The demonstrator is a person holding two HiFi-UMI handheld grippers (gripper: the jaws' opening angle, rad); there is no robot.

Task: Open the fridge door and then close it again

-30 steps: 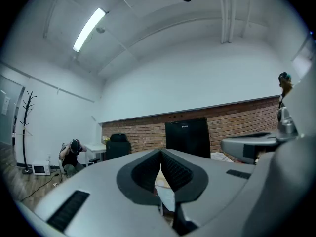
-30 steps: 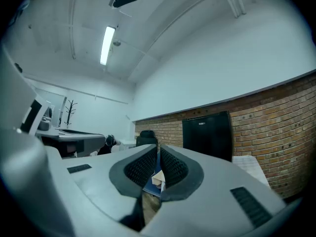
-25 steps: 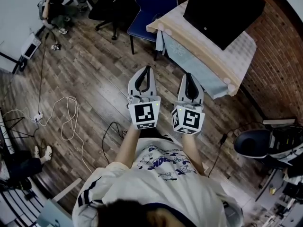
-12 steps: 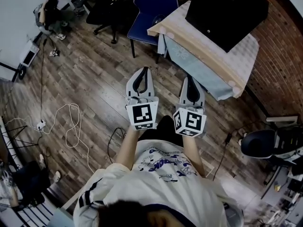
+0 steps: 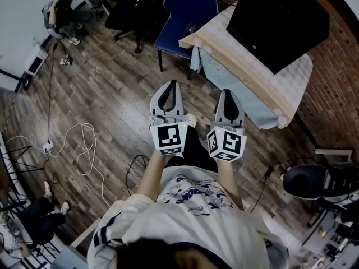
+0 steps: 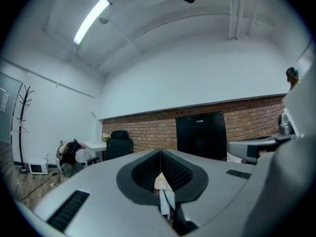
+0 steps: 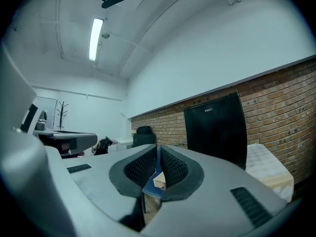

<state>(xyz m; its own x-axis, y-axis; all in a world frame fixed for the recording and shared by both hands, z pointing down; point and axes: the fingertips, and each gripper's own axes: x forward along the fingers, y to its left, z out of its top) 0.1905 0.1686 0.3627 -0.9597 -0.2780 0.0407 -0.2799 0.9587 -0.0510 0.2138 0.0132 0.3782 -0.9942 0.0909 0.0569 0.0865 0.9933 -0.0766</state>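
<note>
Meanwhile left tool (image 5: 170, 85) and right tool (image 5: 229, 93), both closed empty, have neared the fridge (image 5: 277, 21)

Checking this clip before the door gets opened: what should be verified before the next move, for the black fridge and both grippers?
1. Door of the black box-shaped fridge shut: ok, front looks flush.
2. Left gripper empty: ok, jaws together on nothing.
3. Right gripper empty: ok, jaws together on nothing.
4. Jaws open to take the door: not ok, both shut.
5. Grippers at the fridge: not ok, both hang over the wooden plank floor, short of the cloth-covered table.
6. Handle or door edge located: cannot tell.
</note>
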